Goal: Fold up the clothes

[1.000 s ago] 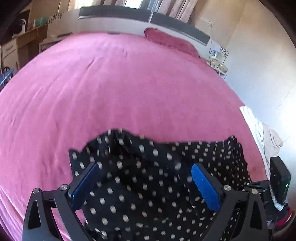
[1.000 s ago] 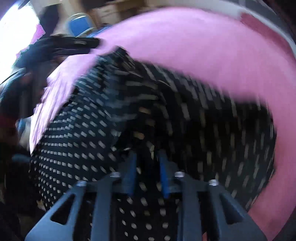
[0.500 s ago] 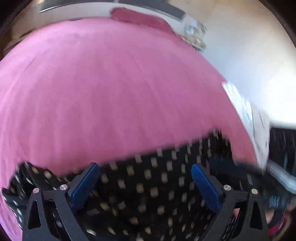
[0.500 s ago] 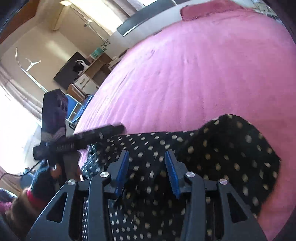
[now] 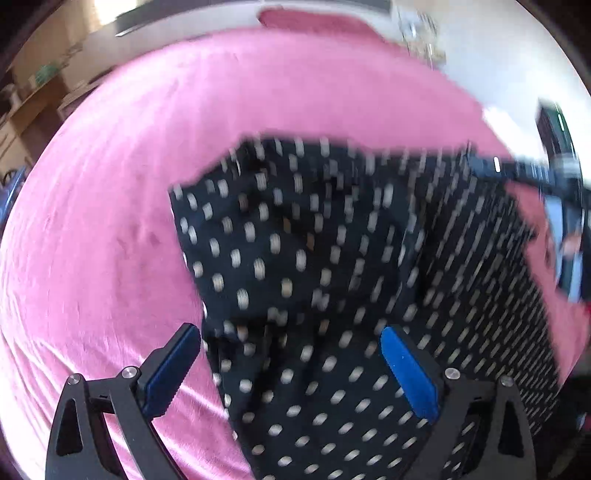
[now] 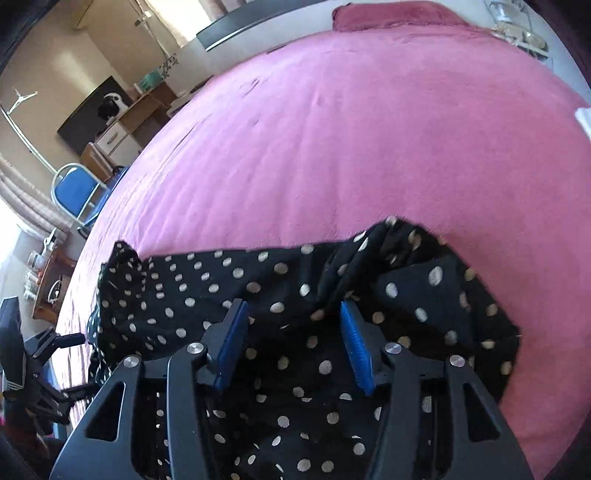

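One black garment w/ white polka dots (image 5: 332, 280) lies on the pink bedspread (image 5: 110, 221) at the near edge of the bed; that's the only piece of clothing on the spread that shows clearly in either view. In the left wrist view it's bunched, w/ a raised fold toward the far-left corner and the right part running off as a blurred streaked panel; motion blur there, so the fabric's right edge is hard to read. Left gripper (image 5: 291, 369) has both blue pads spread wide, nothing between them: left pad sits over bare pink spread just beside the garment's edge, right pad over the dotted cloth. Can't tell if either pad touches the fabric. Right gripper (image 6: 293, 343), seen in the right wrist view, has its 2 blue pads set moderately apart, garment (image 6: 295, 295) visible through the gap; no cloth pinched. In that view the garment spreads left to right across the near edge of the bedspread (image 6: 369, 129), w/ a crumpled ridge rising just past the right pad and a flatter flap further right. At far left of that view the other gripper's black frame (image 6: 48, 343) sits by the garment's left end. Bkgd: 1 pink pillow (image 6: 395, 14) at the headboard, 1 blue chair (image 6: 75, 194) beside the bed, a wooden desk w/ drawers (image 6: 122, 129) along the wall. No containers clear enough to make out contents.
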